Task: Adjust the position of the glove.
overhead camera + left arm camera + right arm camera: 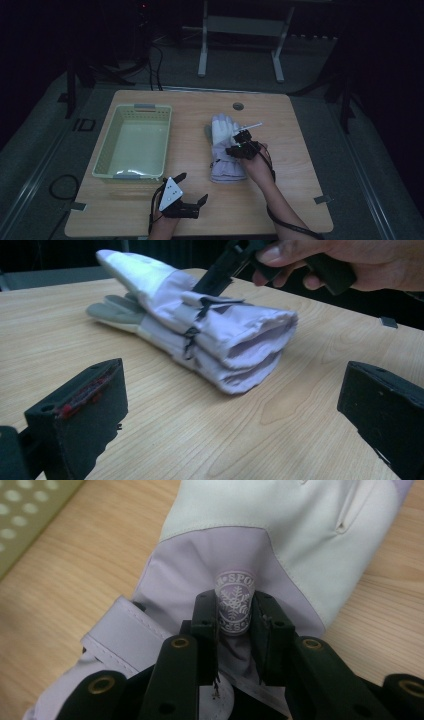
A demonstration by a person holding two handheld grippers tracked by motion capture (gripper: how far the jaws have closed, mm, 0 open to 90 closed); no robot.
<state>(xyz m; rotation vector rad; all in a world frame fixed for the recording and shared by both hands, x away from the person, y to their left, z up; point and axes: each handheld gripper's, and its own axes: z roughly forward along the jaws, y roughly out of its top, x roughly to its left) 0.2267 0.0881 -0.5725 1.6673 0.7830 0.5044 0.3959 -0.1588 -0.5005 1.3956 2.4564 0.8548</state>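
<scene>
Resting on the wooden surface (280, 200), a pair of pale lilac gloves (226, 150) lies stacked a little to the 3 o'clock side of its centre, fingertips toward 12 o'clock and cuffs toward 6. The right gripper (243, 143) sits on top of the pair, at its 3 o'clock edge, held in a hand that reaches in from 5 o'clock. In the right gripper view its fingers (205, 625) are clenched on a small round snowflake patch (234, 602) with the upper glove's lilac fabric pinched up between them; the glove's white part lies just past the patch toward 12 o'clock.

The left gripper (192, 187) hovers near the 6 o'clock edge of the surface, at 7 o'clock from the gloves and well apart from them. Its fingers (85, 410) are released, spread wide with bare wood between them, and its view looks at the open cuffs (250, 347).

A pale green basket (107, 155) stands at 9 o'clock of the gloves, near but apart.
</scene>
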